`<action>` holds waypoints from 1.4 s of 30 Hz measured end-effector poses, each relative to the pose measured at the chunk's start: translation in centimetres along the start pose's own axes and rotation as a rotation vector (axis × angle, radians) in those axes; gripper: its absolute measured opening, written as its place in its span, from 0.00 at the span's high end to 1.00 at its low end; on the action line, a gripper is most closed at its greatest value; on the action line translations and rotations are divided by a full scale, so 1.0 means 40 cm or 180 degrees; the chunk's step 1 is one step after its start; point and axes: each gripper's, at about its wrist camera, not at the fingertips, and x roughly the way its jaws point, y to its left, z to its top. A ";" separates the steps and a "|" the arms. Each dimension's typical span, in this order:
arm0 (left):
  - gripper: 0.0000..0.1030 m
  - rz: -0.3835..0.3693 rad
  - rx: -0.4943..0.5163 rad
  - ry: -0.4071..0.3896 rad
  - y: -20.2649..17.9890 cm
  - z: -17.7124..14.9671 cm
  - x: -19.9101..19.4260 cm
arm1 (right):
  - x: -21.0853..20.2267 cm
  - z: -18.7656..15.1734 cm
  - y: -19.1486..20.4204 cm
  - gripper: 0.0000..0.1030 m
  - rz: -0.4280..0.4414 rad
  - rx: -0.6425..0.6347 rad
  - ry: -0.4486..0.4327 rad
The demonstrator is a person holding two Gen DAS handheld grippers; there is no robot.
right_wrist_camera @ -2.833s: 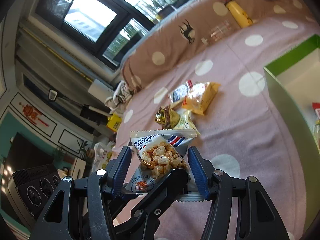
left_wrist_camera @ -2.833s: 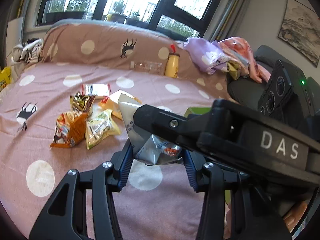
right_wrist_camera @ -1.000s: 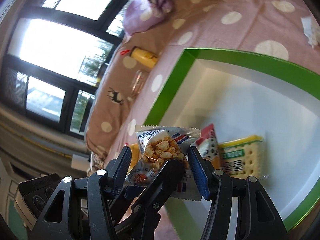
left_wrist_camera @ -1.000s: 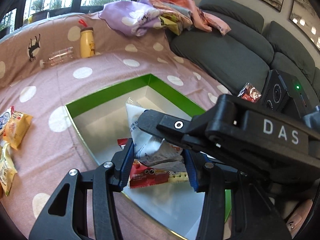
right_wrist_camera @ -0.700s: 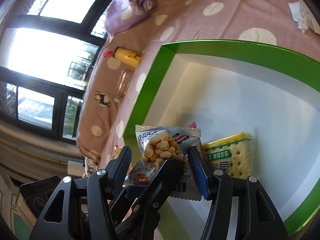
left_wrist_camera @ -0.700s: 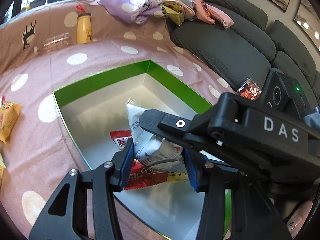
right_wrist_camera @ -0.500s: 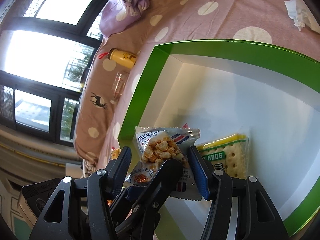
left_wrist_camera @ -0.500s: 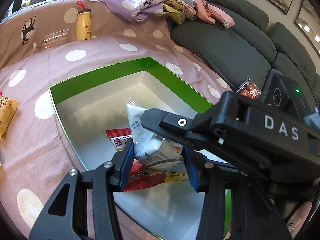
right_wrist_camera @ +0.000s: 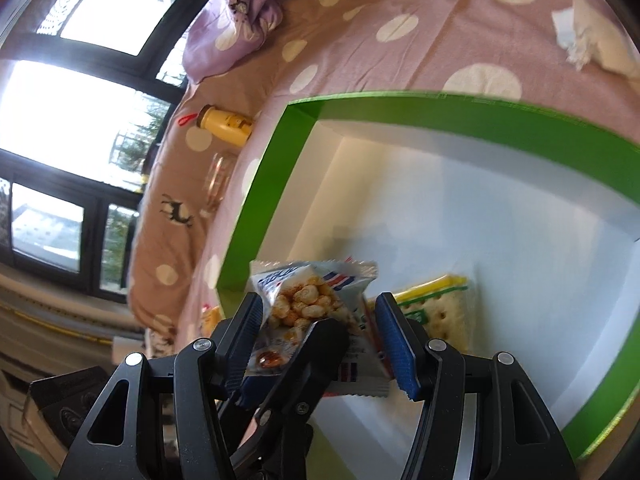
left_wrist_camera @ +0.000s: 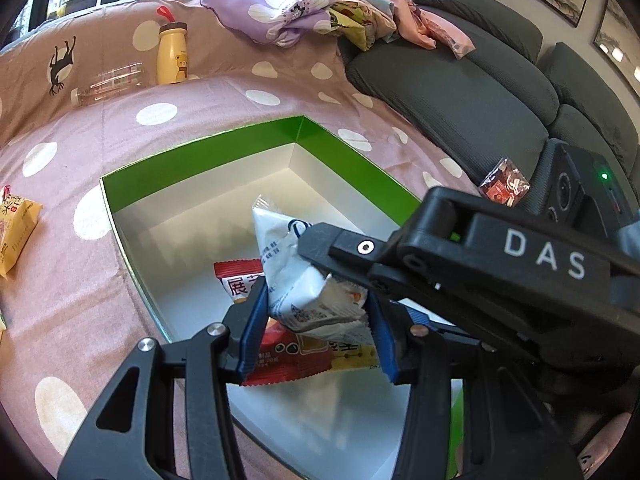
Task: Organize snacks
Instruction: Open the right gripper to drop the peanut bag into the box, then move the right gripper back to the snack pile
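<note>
A white snack bag [left_wrist_camera: 304, 280] printed with puffed corn balls [right_wrist_camera: 308, 308] hangs above the white floor of a green-walled box [left_wrist_camera: 248, 140]. Both grippers close on it from opposite sides. My left gripper [left_wrist_camera: 316, 332] holds it between blue pads, and my right gripper [right_wrist_camera: 328, 344] does the same. The right gripper's black body crosses the left wrist view. A red snack pack [left_wrist_camera: 240, 280] and a yellow-green cracker pack [right_wrist_camera: 440, 308] lie in the box under the bag.
The box [right_wrist_camera: 480, 120] rests on a pink polka-dot sheet. A yellow bottle [left_wrist_camera: 172, 54] and a clear bottle [left_wrist_camera: 108, 82] lie at the back. An orange snack [left_wrist_camera: 16, 236] lies left of the box. A grey sofa [left_wrist_camera: 460, 92] with clothes stands right.
Both grippers carried the bag from the snack pile on the sheet to over the box, and in the last second moved further in above the packs lying there.
</note>
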 end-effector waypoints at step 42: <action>0.01 0.1795 -0.1731 -0.1160 0.514 -0.211 -0.544 | 0.066 -0.281 0.356 0.02 0.0033 -0.1873 -0.0411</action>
